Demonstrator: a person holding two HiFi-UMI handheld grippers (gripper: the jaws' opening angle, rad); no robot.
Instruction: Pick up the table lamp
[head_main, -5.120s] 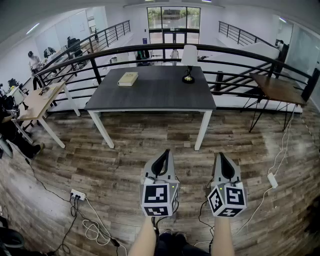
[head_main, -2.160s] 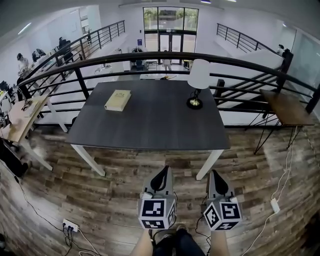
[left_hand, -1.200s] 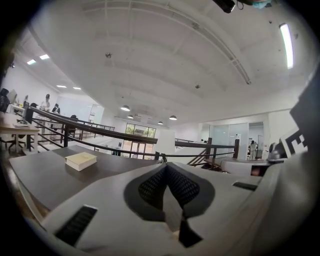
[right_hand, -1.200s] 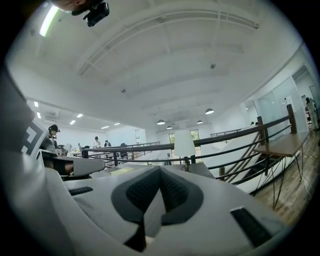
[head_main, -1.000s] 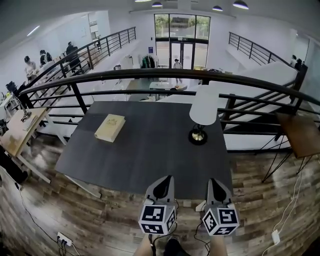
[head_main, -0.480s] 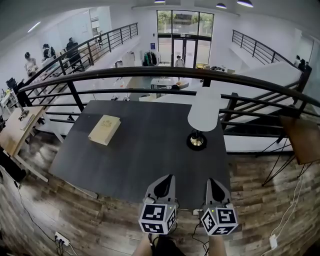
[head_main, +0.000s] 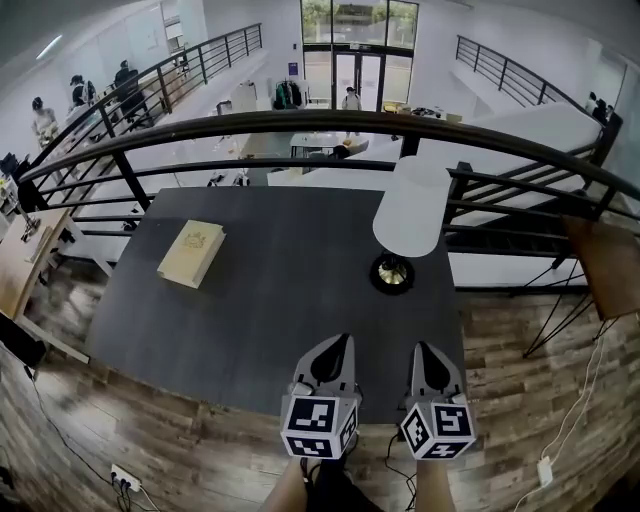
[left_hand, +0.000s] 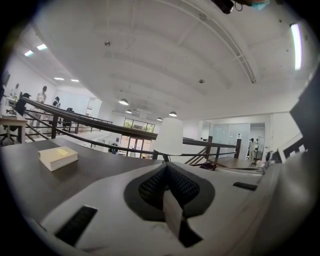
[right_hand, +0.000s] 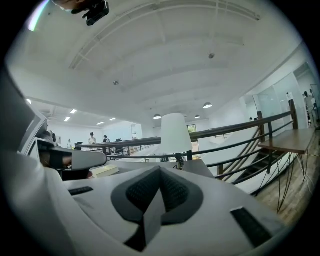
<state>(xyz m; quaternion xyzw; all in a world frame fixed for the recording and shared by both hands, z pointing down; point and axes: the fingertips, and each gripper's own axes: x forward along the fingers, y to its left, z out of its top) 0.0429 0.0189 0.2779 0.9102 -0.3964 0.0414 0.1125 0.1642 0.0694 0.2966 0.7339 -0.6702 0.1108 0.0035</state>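
The table lamp (head_main: 408, 215) has a white shade and a dark round base; it stands at the right side of the dark table (head_main: 280, 300). Both gripper views show its shade straight ahead: lamp (left_hand: 168, 137), lamp (right_hand: 175, 134). My left gripper (head_main: 332, 352) hovers over the table's near edge, shut and holding nothing. Beside it my right gripper (head_main: 425, 357) is shut and empty too, short of the lamp's base. Both point level toward the lamp, some way from it.
A cream book (head_main: 191, 253) lies on the table's left part. A black railing (head_main: 300, 125) runs behind the table. A brown side table (head_main: 605, 270) stands at the right. Cables and a power strip (head_main: 546, 468) lie on the wooden floor.
I have walked closer: the table and lamp have grown and slid down the head view. Both grippers now reach over the table's near edge. Their jaws stay shut.
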